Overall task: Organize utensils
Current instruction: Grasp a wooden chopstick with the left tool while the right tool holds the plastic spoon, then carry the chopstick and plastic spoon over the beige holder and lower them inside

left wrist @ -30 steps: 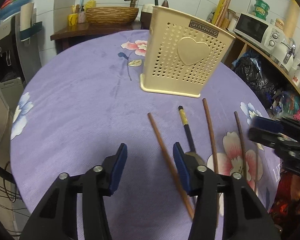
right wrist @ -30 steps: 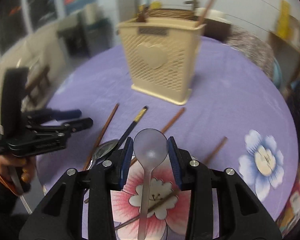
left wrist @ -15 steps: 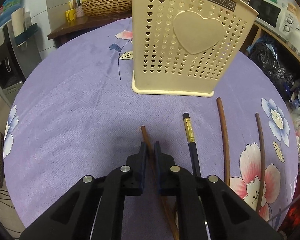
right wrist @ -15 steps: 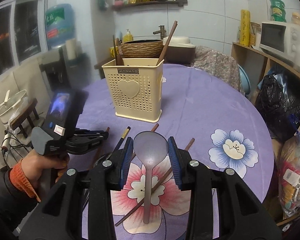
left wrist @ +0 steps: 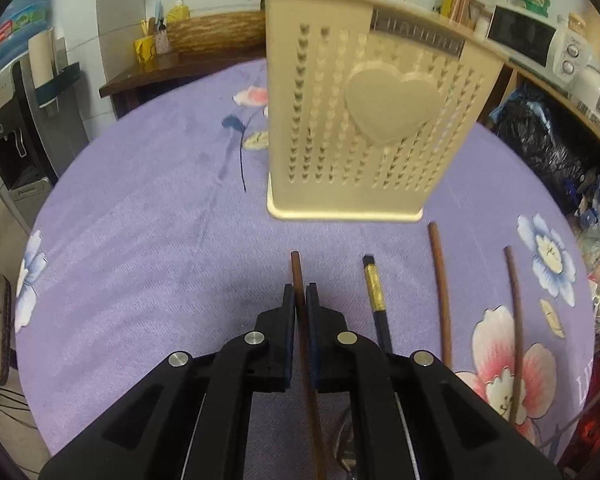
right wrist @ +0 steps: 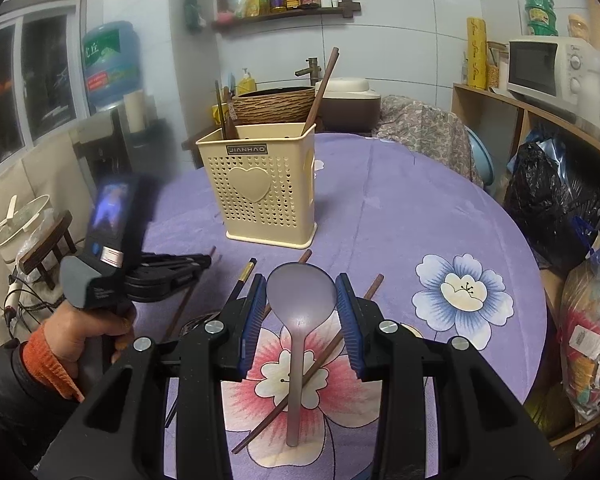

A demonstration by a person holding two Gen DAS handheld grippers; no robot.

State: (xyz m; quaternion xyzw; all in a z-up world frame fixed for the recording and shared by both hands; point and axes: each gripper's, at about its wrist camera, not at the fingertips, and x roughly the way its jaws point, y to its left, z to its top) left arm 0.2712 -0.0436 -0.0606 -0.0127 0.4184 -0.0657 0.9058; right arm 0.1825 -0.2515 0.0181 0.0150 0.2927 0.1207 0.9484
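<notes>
A cream perforated utensil holder (left wrist: 364, 128) with a heart stands on the purple table; it also shows in the right wrist view (right wrist: 262, 196), with a few chopsticks standing in it. My left gripper (left wrist: 300, 300) is shut on a brown chopstick (left wrist: 298, 276) near its far end. A black chopstick with a gold band (left wrist: 374, 292) and two more brown chopsticks (left wrist: 440, 280) lie to its right. My right gripper (right wrist: 302, 300) is shut on a translucent grey spoon (right wrist: 300, 300), held by the bowl above the table.
A metal spoon (right wrist: 198, 322) lies under the chopsticks near the left gripper (right wrist: 168, 274). A wicker basket (right wrist: 276, 104) and a rice cooker (right wrist: 348, 98) stand behind the table. A microwave (right wrist: 548, 68) sits on a shelf at right, with bags (right wrist: 556, 200) below.
My left gripper moved forward over the leftmost brown chopstick and shut on it. My right gripper rose and pulled back with the spoon still in it.
</notes>
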